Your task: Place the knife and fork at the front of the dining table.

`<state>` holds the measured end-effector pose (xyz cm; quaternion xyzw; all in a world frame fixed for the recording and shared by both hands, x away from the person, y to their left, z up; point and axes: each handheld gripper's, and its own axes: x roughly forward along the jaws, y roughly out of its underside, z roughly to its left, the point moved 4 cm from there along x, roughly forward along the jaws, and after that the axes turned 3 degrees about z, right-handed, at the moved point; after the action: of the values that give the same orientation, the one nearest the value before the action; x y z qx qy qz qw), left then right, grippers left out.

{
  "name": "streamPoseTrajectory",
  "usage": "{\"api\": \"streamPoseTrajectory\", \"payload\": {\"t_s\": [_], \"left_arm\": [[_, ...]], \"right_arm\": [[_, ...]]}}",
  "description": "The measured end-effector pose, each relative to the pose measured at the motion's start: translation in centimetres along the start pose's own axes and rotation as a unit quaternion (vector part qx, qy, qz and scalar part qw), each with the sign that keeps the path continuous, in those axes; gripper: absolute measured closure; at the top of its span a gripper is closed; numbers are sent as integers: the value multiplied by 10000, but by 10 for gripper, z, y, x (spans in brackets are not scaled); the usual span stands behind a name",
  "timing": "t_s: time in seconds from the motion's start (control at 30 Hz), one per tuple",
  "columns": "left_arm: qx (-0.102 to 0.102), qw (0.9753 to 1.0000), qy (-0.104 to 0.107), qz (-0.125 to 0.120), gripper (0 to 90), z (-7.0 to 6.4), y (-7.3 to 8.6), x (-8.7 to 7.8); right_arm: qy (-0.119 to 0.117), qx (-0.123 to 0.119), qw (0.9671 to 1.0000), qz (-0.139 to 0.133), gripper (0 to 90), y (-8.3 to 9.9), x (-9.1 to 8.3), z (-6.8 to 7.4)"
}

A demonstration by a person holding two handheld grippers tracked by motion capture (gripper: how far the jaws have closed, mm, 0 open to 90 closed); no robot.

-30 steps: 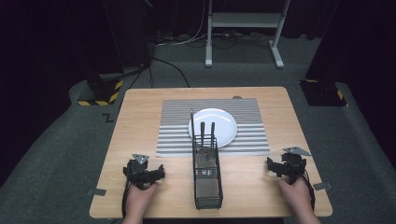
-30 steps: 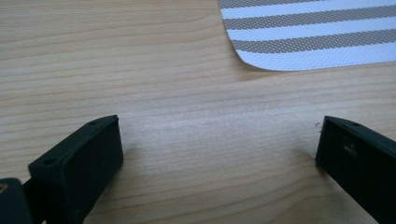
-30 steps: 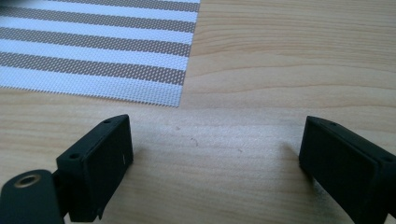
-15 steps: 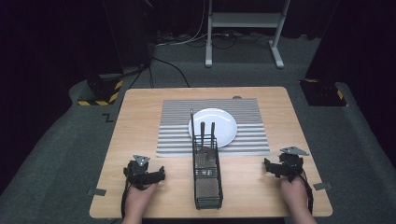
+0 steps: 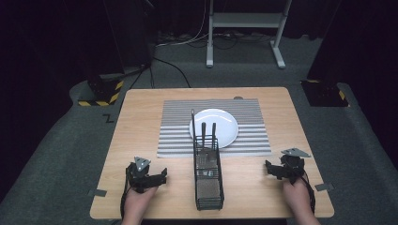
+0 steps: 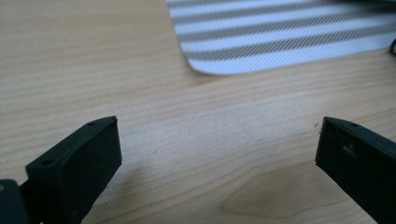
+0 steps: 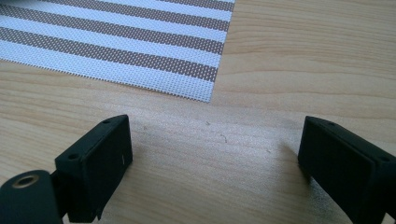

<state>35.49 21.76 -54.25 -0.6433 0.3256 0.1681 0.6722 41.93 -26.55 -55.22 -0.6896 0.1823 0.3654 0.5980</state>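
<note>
Right now your left tool (image 5: pixel 162 176) rests low on the tabletop (image 5: pixel 141 117) at about 7 o'clock, jaws spread wide with nothing between them; its own view looks across bare wood toward the corner of the striped placemat (image 6: pixel 280 42). Moving rightward, the black wire caddy (image 5: pixel 208 176) stands at 6 o'clock, midway between your hands, its long axis running from 6 toward 12. Two dark utensil handles (image 5: pixel 208 131) rise upright from its far end, just in front of the white plate (image 5: pixel 216 125) that sits on the placemat at the centre. Further right, your right tool (image 5: pixel 271 168) sits at about 5 o'clock, jaws likewise wide apart and empty, facing the placemat's near edge (image 7: pixel 140 51).

From the left tool the caddy lies toward 3 o'clock; from the right tool, toward 9. Both look roughly equally near, the left perhaps slightly closer. Either hand would likely have to swing inward and lift to meet those handles.
</note>
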Motion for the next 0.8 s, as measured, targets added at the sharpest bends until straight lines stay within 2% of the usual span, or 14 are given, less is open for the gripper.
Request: {"api": "streamPoseTrajectory", "payload": {"t_s": [0.13, 0.27, 0.37, 0.4, 0.57, 0.67, 0.73, 0.8], "left_arm": [[125, 9992, 124, -372, 6, -5, -7, -10], [201, 9970, 234, -710, 10, -11, -10, -17], [229, 9962, 307, -779, 19, -13, -13, -19], [252, 9943, 412, -946, 24, -16, -15, -23], [232, 9897, 715, -1219, 55, -24, -22, -33], [212, 9860, 880, -1398, 55, -29, -27, -40], [245, 9844, 930, -1476, 55, -33, -29, -44], [267, 9847, 948, -1436, 55, -36, -31, -47]], "right_arm": [[3, -4, 10000, 0, 96, 0, 0, 0], [-10, -10, 10000, -7, 97, 0, 0, 0], [-17, -19, 10000, -9, 97, 0, 0, 0], [-26, -29, 10000, -11, 98, 0, 0, 0], [-25, -27, 10000, -10, 99, 0, 0, 0], [-36, -52, 10000, -15, 99, 0, 0, 0], [-36, -53, 10000, -14, 98, 0, 0, 0], [-36, -52, 10000, -14, 99, 0, 0, 0]]}}
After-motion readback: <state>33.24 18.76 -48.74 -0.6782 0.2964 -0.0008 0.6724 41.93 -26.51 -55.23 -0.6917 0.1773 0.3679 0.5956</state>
